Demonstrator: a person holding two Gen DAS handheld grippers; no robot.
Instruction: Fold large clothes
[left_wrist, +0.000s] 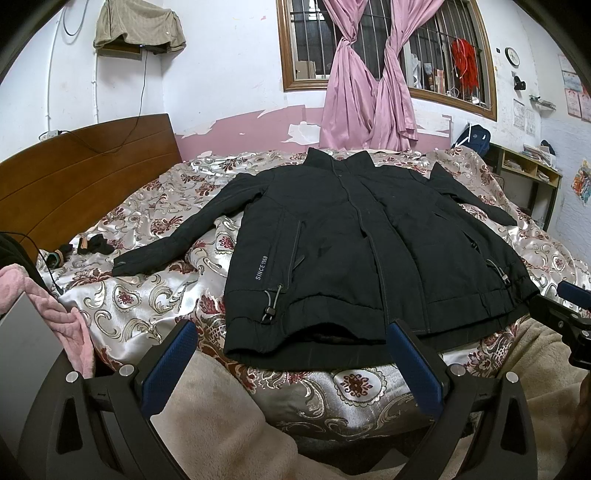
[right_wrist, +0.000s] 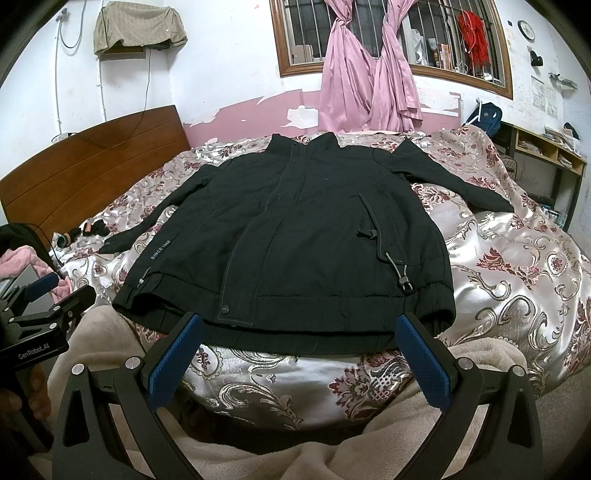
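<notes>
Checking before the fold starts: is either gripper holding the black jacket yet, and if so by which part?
Nothing is held. The left gripper and right gripper are both open, short of the black jacket's hem, which lies flat on the bedspread.

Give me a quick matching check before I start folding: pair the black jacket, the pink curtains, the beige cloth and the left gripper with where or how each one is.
Things:
1. black jacket
2. pink curtains
3. beige cloth
4. left gripper

Places or states:
A. draped over a wall shelf
B. jaws open, holding nothing
C. spread flat on the bed, sleeves out
D. knotted at the barred window

Pairs: 1-C, 2-D, 3-A, 4-B
</notes>
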